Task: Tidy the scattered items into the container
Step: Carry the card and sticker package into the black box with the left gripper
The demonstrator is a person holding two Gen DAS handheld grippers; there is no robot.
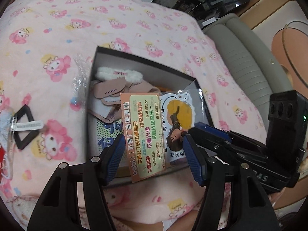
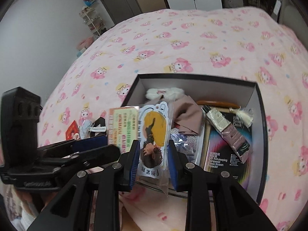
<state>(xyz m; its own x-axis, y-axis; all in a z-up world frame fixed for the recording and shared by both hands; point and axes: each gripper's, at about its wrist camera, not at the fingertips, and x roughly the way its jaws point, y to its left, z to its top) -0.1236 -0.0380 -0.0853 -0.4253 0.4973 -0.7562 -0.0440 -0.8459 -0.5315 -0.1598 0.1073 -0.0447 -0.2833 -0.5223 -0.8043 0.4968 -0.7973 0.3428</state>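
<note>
- Left wrist view shows the bed [image 1: 80, 28] as the largest thing: a soft pink fleece blanket printed with cartoon figures, and all the other things lie on it.
- On it stands the box [image 1: 193, 85], a rectangular cardboard container with dark rim and grey inner walls. It already holds pink cloth with white fur trim, a flat carton and a small tube.
- I judge the step in hand to be the delivery: both hands bring flat items over the near edge of the box.
- The left gripper [image 1: 152, 158] holds its jaws spread with the card [image 1: 145, 136] between them, a stiff orange card with a green printed panel. Whether the pads press on it, I cannot tell.
- The right gripper [image 2: 154, 165] has its jaws narrow around the sticker [image 2: 152, 134], a glossy figure in a clear plastic sleeve; contact is also not clear.
- Next move, in my opinion: go a little further over the box, lower, then let both fall flat.
- A black square frame [image 1: 26, 127], a white tag and some small packets remain on the blanket beside the box, not yet tidied.
</note>
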